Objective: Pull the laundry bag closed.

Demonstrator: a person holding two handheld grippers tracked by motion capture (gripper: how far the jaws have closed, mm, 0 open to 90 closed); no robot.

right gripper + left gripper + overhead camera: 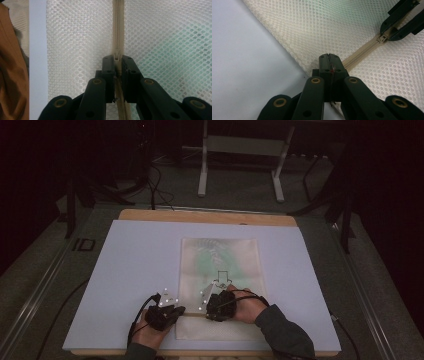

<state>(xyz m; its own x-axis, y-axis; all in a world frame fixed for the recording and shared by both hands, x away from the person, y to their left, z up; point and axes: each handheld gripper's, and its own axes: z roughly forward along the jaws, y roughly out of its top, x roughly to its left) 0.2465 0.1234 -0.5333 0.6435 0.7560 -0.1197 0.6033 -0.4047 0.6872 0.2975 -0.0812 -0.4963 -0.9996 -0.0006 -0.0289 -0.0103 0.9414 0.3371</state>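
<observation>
- A white mesh laundry bag [220, 270] lies flat on the pale surface [130, 270], at about 5 o'clock from the surface's middle, its near edge close to the person.
- A beige zipper [118, 30] runs across the bag near that near edge; something green shows dimly through the mesh beyond it.
- The left tool [172, 312] sits at the bag's 7 o'clock corner, held in the left hand [150, 332]. In the left gripper view its jaws are pressed together with no gap between them, at the edge of the mesh where the zipper tape ends [329, 62]; whether they pinch the fabric cannot be told.
- The right tool [220, 307] lies on the bag at about 6 o'clock, just beside the left one, held in the right hand [247, 307].
- In the right gripper view its jaws are closed on the zipper slider [117, 56], one on each side of it, with the zipper line running straight away toward 12 o'clock.
- The left gripper view shows the same grip at 2 o'clock, the slider [383, 38] between the other tool's two black jaws.
</observation>
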